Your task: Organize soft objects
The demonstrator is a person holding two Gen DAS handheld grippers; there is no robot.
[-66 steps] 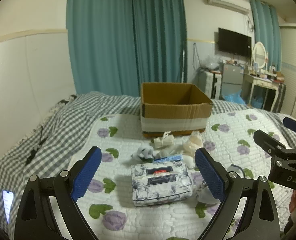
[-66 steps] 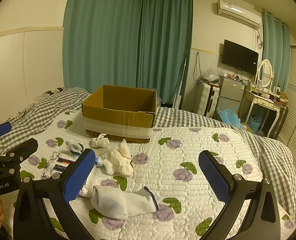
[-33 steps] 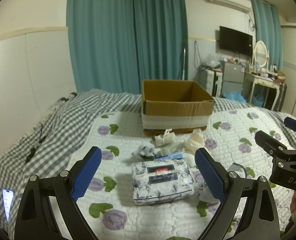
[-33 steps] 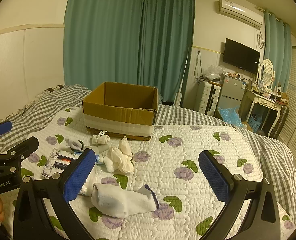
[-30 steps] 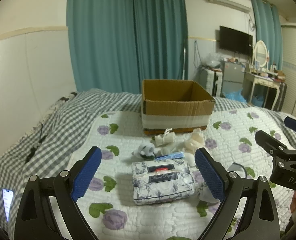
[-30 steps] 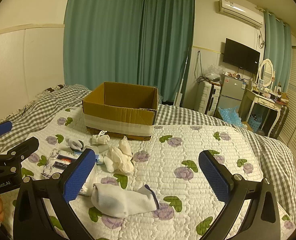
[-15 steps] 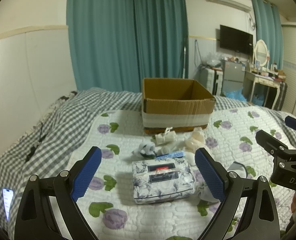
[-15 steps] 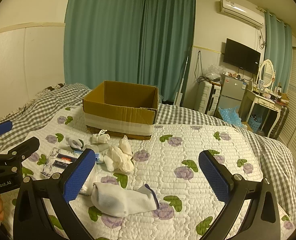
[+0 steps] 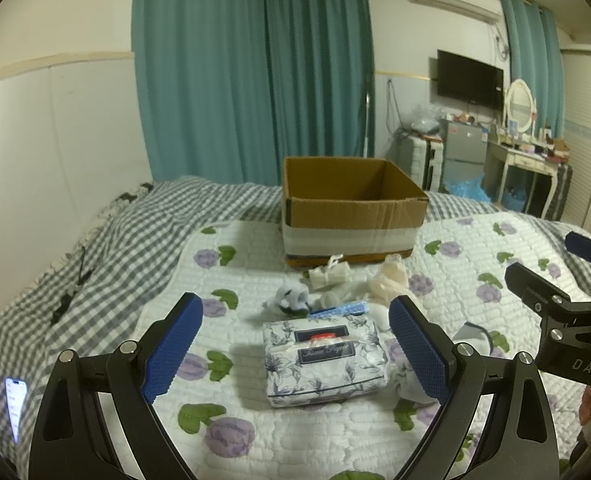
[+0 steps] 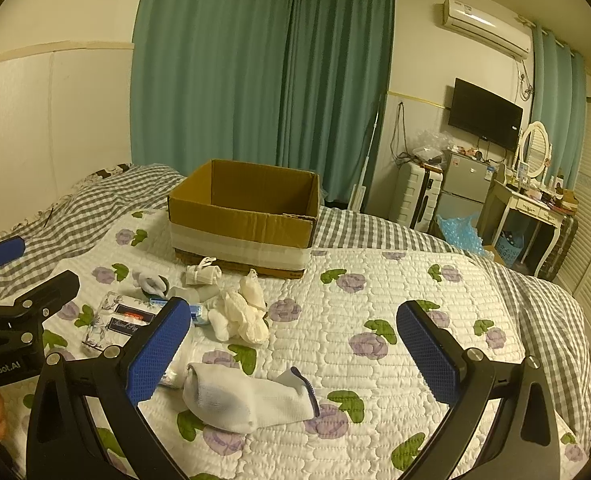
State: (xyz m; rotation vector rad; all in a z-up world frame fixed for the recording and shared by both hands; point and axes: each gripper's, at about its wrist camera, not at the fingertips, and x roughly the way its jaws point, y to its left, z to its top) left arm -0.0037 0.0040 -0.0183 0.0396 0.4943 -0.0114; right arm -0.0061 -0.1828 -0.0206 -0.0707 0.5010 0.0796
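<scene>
The left gripper (image 9: 295,344) hangs released above the bed's white quilt with purple flowers (image 9: 255,256), its blue-padded fingers (image 9: 171,348) spread wide with nothing between them but air. Directly ahead of it and below lies the floral-printed soft tissue pack (image 9: 323,360), apart from both pads. Just beyond the pack sit a small grey-and-white plush toy (image 9: 291,298), a rolled cream cloth tied with string (image 9: 329,274) and a crumpled cream-white cloth (image 9: 387,280), and further ahead stands the open brown cardboard box with a white band (image 9: 351,216). The right gripper (image 10: 293,348) is likewise released and holds nothing. A white sock with a grey-blue cuff (image 10: 247,396) lies on the quilt just below and left of its centre, near its left pad, and the crumpled cloth lies ahead to the left.
</scene>
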